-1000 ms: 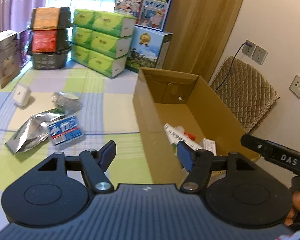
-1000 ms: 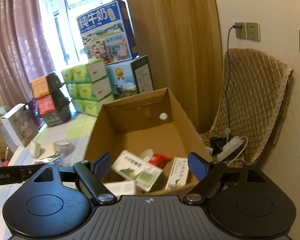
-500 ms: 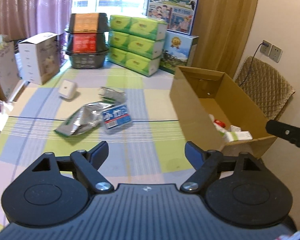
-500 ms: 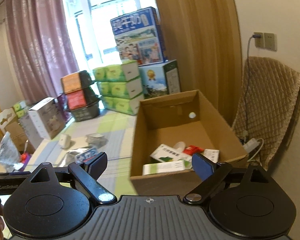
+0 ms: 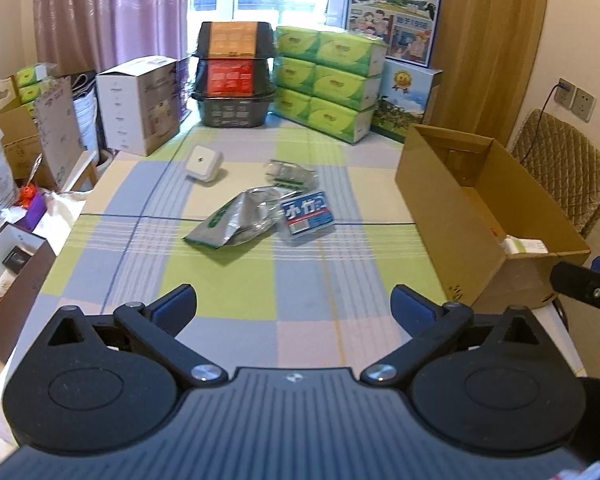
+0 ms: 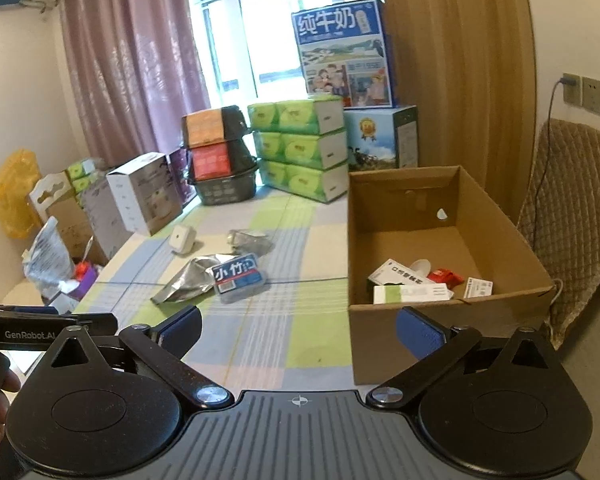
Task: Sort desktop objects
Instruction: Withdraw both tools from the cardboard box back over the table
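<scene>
**Both claws back off from the box, empty, with four items left on the cloth**

Pulled back and raised since a second ago, both cameras now take in the whole table where before they looked down into the cardboard box; nothing on the cloth has shifted in that time.

At the left gripper (image 5: 294, 304) the jaws stand wide apart with nothing between the blue pads, hovering over bare checked tablecloth (image 5: 236, 296) near the table's front edge. At the right gripper (image 6: 298, 330) the jaws are just as wide and just as empty, held in front of the near wall of the cardboard box (image 6: 448, 316).

Outward from there, the unsorted things lie mid-table, well apart from either claw: a blue-labelled packet (image 5: 308, 216) touching a crumpled silver foil pouch (image 5: 236, 222), a smaller clear wrapper (image 5: 290, 172) just behind them, and a white cube-shaped plug (image 5: 203, 163) off to their left. The box sits at the table's right edge and already holds several cartons and a red item (image 6: 444, 276).

My reading is that a drop-off is finished and the step in hand is choosing the next pick. The blue-labelled packet looks the nearest candidate; reaching it calls for a forward move and a descent with the jaws straddling its short sides. Because it overlaps the pouch, a careless closure could catch foil too.
</scene>
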`<state>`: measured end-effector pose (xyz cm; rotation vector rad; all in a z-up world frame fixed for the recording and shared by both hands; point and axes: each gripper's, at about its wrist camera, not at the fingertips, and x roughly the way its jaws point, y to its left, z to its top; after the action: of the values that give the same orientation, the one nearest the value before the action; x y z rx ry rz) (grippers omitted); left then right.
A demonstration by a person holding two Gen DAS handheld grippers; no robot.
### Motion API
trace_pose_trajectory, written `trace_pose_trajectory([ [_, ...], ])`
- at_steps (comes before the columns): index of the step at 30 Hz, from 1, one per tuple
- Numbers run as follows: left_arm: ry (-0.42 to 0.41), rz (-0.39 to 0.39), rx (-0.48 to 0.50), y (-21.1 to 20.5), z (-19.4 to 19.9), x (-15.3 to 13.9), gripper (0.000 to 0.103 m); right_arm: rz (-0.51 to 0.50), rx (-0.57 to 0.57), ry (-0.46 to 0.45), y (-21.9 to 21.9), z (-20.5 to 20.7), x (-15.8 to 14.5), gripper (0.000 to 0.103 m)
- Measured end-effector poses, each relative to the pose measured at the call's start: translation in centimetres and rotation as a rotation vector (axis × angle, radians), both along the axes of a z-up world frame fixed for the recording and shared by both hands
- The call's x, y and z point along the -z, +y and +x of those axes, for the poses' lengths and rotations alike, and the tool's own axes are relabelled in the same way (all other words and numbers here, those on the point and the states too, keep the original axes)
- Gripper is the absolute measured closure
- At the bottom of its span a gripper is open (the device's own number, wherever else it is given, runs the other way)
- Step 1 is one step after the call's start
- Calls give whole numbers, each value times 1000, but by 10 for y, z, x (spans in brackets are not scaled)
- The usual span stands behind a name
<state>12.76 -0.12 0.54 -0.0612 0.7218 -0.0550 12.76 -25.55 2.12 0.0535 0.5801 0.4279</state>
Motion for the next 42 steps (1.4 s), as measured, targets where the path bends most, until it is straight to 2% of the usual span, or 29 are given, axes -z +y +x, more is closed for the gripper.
trace_pose_trajectory([
  [8,8,-17,-49,25,-7,4,2,-16,-24,-5,12,-4,-1,2],
  [23,30,-20,-70,41,-7,11,2,-41,-79,-2,36,-2,4,2],
  [42,49,42,-81,61,21,21,2,-73,-164,8,78,26,19,2],
])
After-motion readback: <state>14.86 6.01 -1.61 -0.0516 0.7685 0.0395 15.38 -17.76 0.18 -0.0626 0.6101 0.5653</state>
